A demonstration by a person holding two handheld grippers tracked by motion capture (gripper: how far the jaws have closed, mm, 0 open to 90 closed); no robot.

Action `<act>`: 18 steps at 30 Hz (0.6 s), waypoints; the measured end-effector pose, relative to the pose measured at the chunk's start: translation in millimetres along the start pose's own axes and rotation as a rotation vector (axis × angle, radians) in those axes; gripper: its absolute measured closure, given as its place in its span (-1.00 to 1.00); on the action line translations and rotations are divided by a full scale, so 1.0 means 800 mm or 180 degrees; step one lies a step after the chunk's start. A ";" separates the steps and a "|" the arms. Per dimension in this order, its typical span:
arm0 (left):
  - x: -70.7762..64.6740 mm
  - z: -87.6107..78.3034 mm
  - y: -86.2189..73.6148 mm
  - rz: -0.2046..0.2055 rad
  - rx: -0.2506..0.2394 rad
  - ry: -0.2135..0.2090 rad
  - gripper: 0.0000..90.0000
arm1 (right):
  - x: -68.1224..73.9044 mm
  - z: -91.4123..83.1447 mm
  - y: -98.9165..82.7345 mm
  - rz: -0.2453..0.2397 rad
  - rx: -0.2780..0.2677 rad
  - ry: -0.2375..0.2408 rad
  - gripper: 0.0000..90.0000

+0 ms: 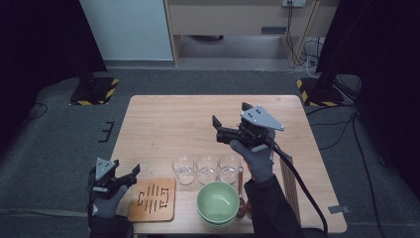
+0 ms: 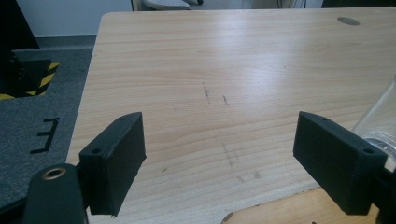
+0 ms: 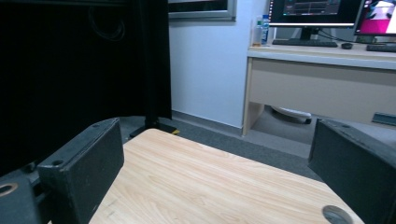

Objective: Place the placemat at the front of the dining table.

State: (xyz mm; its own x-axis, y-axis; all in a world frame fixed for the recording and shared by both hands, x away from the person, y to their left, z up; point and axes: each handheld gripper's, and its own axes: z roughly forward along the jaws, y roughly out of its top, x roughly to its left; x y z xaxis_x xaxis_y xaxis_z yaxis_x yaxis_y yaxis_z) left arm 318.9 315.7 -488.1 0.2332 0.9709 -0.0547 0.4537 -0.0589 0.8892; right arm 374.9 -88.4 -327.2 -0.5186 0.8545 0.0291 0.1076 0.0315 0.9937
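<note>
Hiding spoon [image 1: 241, 191] behind sleeve [image 1: 270, 206], glass [image 2: 380, 123] cropped

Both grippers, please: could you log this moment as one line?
left gripper: open, empty, by trivet | right gripper: open, empty, raised over table | glasses: untouched

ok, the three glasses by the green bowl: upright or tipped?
Upright. The three glasses stand in a row on the table, round rims facing up, just behind the green bowl.
</note>
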 end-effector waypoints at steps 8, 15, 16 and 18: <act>0.005 0.001 -0.005 -0.0004 0.0042 0.0002 -0.66 | 0.029 0.011 0.006 0.0005 0.0001 0.0108 -0.93; 0.011 0.001 -0.009 -0.0028 0.0077 0.0019 -0.66 | 0.059 0.021 0.008 0.0009 0.0006 0.0222 -0.94; 0.011 0.001 -0.009 -0.0028 0.0077 0.0019 -0.66 | 0.062 0.022 0.009 -0.0002 0.0006 0.0234 -0.94; 0.012 0.001 -0.010 -0.0032 0.0082 0.0018 -0.66 | 0.067 0.023 0.009 0.0003 0.0016 0.0253 -0.94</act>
State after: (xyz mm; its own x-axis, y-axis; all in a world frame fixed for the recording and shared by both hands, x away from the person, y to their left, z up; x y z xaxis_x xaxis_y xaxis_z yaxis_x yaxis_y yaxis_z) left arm 318.6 325.5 -496.2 0.2238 0.9727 -0.0609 0.4780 -0.0551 0.8766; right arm 363.8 -32.5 -320.3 -0.5842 0.8107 0.0387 0.1123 0.0334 0.9931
